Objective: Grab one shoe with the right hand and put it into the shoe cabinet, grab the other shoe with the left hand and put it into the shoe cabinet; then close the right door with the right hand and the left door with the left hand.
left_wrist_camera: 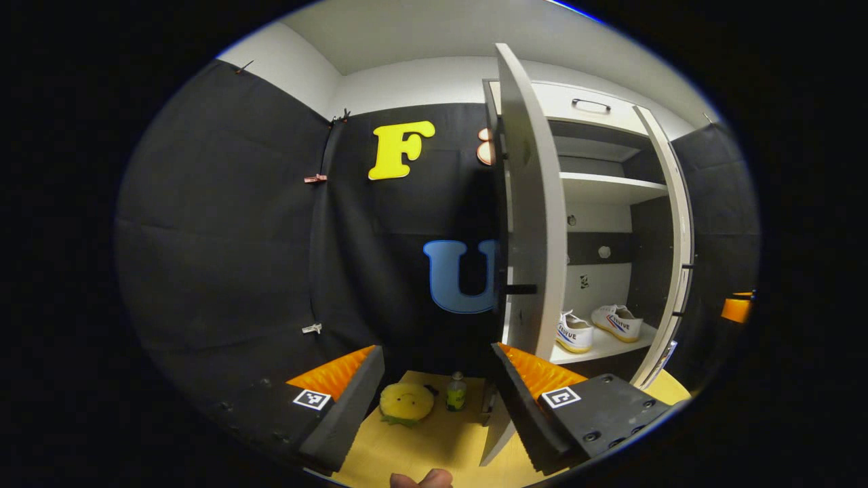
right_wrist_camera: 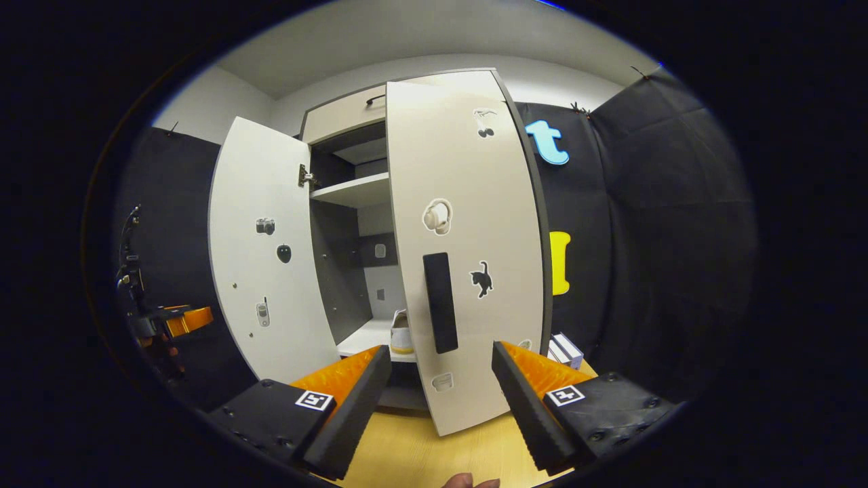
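While fingers (right_wrist_camera: pixel 352 400) apart, right door (right_wrist_camera: pixel 468 257) between.

Lower right of the left gripper view — the cabinet's bottom shelf (left_wrist_camera: pixel 610 347) carries two white shoes (left_wrist_camera: pixel 597 327), side by side.

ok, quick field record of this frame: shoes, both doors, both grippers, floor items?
shoes: two white shoes on the cabinet's bottom shelf
left door: open
right door: partly open, black handle facing right gripper
left gripper: open, empty
right gripper: open, empty
floor: yellow plush, small bottle
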Demonstrator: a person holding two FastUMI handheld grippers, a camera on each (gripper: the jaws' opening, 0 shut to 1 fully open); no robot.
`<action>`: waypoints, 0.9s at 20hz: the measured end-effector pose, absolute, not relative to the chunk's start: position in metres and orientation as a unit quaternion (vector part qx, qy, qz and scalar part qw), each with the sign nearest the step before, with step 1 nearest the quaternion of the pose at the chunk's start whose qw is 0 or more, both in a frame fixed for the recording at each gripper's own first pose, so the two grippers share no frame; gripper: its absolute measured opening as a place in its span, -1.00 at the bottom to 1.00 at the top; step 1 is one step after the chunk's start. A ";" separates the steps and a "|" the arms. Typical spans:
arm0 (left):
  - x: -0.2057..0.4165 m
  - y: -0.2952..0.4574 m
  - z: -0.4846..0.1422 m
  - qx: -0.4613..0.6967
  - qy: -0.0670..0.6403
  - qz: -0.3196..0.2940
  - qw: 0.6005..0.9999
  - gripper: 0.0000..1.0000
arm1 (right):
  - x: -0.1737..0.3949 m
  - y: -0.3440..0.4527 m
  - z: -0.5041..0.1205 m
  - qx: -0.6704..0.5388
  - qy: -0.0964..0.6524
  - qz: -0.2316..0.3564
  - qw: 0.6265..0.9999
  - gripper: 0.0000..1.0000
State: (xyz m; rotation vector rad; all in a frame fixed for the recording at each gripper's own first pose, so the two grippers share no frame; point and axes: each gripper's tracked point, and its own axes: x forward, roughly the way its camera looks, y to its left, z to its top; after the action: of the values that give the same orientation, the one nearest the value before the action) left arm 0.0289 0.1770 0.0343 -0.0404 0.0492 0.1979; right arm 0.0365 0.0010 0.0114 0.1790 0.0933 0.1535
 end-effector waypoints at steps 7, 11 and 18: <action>0.069 0.192 0.026 0.013 0.032 0.092 0.995 0.94 | 0.033 -0.005 0.001 0.101 0.056 0.058 0.992 0.96; 0.081 0.184 0.020 0.018 0.036 0.089 0.995 0.85 | 0.032 -0.014 0.004 0.090 0.049 0.047 0.994 0.96; 0.077 0.175 0.015 -0.019 0.039 0.107 0.993 0.83 | 0.035 -0.027 0.004 0.089 0.049 0.040 0.994 0.95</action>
State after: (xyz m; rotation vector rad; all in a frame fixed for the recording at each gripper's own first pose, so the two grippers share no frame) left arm 0.0771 0.1752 0.0145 -0.0386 0.0790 0.2144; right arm 0.0351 -0.0272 0.0043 0.1782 0.0989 0.0810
